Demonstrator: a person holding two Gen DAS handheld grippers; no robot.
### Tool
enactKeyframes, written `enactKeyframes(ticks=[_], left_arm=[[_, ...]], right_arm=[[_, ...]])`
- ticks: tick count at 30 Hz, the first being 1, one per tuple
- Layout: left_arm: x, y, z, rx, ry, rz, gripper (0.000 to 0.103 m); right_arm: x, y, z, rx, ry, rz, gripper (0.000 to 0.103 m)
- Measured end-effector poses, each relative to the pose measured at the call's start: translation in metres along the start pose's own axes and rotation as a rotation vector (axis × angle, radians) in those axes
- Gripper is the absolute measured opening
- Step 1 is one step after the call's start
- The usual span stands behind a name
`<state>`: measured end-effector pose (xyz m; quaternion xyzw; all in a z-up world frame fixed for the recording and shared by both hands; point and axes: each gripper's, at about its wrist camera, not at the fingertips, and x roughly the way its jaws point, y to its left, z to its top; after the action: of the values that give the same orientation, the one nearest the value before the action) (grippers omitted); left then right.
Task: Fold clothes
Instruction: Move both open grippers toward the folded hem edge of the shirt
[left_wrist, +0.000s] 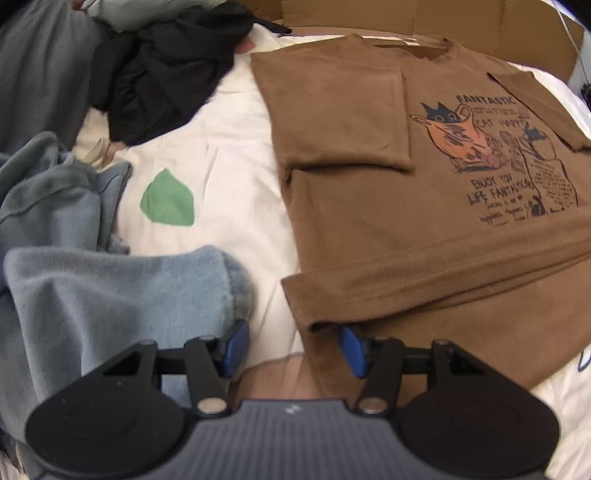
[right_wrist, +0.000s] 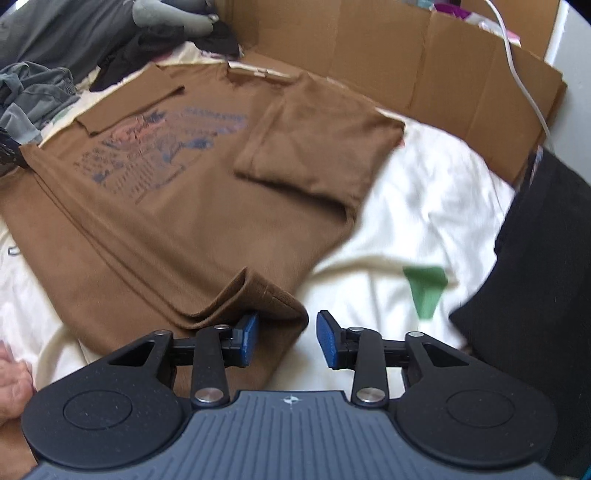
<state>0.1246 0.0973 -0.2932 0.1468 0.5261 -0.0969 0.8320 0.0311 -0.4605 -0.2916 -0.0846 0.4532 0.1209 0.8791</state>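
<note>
From the left wrist camera, the left gripper (left_wrist: 293, 345) is spread wide and pinching nothing. Its right pad sits at the near corner of a brown T-shirt (left_wrist: 388, 229); its left pad is just beside a light blue garment (left_wrist: 110, 291). The shirt lies print-up on a white sheet (left_wrist: 229, 155), both sleeves folded in and the bottom hem turned up. A black garment (left_wrist: 166, 70) is heaped near the sheet's far left corner.

From the right wrist camera, the right gripper (right_wrist: 286, 339) is likewise spread, holding nothing. Its left pad touches the shirt's folded near corner, while its right pad hangs over bare sheet. A cardboard wall (right_wrist: 424, 70) stands along the far edge, and a black cloth (right_wrist: 535, 266) lies at the right edge.
</note>
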Motion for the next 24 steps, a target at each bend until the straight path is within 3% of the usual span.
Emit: enactKeyframes(ticks=[8,19,24], left_arm=[[0.001,0.001,0.023,0.038,-0.056,-0.035,0.057],[0.018,0.003,0.045,0.099,-0.038,-0.106,0.056],[0.02,0.008,0.044,0.071,-0.012,-0.148,0.043]], right_arm=[[0.013,0.005,0.017,-0.089,-0.008,0.034,0.046],[0.015,0.01,0.031,-0.195,0.009,0.113,0.046],[0.018,0.012,0.034,-0.21,0.025,0.137,0.04]])
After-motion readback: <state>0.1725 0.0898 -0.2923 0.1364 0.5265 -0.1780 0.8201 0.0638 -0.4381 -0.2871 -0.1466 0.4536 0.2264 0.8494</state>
